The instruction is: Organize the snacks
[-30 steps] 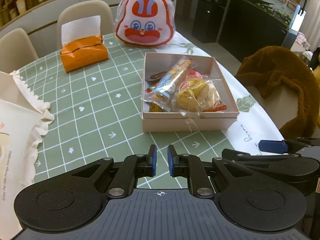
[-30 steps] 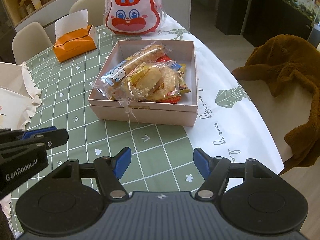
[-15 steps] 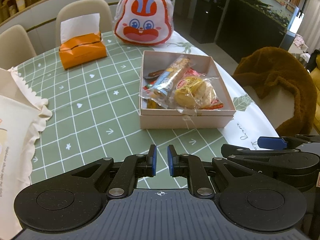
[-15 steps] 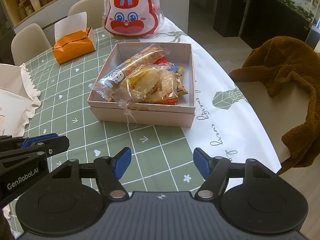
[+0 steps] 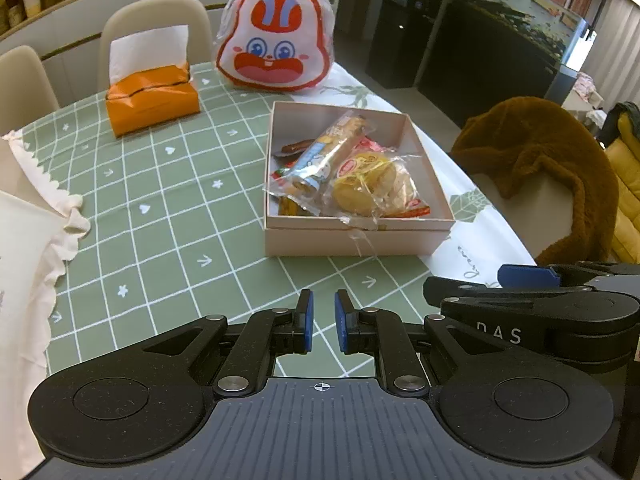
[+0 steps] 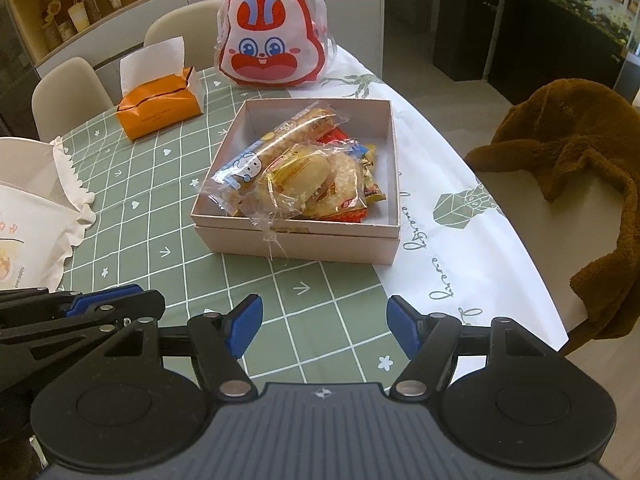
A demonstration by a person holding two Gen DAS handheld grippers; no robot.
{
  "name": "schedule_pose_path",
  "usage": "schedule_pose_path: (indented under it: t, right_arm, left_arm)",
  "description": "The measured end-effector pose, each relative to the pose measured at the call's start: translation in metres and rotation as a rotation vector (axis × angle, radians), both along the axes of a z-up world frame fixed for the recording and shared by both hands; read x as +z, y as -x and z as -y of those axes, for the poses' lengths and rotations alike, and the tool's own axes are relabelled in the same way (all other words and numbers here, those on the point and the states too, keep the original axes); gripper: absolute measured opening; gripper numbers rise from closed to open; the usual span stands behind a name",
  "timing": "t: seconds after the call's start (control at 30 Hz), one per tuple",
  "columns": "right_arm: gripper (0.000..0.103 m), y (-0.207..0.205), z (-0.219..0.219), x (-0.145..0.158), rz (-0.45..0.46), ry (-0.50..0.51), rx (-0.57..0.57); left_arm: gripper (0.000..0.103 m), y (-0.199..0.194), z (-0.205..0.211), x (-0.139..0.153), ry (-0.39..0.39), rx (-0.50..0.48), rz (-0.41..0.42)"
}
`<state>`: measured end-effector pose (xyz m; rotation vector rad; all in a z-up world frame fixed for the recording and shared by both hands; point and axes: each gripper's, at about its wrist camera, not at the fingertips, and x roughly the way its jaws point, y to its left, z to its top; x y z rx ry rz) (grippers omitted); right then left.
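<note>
Sitting on the green grid tablecloth (image 5: 168, 216), the open pink box (image 5: 352, 240) held a heap of wrapped snacks. A long roll in a blue-and-clear wrapper (image 6: 276, 148) lay slanted across the top, one end toward the box's near-left corner. Beside and partly under it sat a clear bag of pale round cakes (image 6: 316, 184), its twisted plastic tail spilling over the front wall. Smaller red and yellow packets (image 6: 352, 210) were wedged beneath these; how many could not be told. Behind the box stood a rabbit-face bag (image 5: 276, 44), red and white, sealed in plastic, its contents hidden. To that bag's left an orange tissue box (image 5: 152, 96) had a white sheet sticking up from its slot. A white frilled bag (image 5: 28, 240) lay at the table's left edge.

Both tools hung over the near part of the table, well short of the pink box and touching none of the snacks. The left gripper (image 5: 322, 322) had its blue pads (image 5: 307, 320) drawn nearly together with nothing between them. The right gripper (image 6: 322, 326) had its blue pads (image 6: 244, 326) spread apart, empty, with the box ahead of the gap and slightly left. A brown fuzzy garment (image 6: 580, 168) draped a chair at the right.
</note>
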<state>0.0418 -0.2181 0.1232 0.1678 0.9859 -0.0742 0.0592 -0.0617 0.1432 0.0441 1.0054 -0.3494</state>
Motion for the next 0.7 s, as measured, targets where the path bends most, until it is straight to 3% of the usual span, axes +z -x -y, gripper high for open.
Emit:
schedule_pose_path:
  t: [0.7]
  right_arm:
    - [0.07,0.0014,-0.0056,0.0021,0.001,-0.01,0.011]
  left_arm:
    - [0.016,0.0004,0.0006,-0.0005,0.0,-0.001,-0.006]
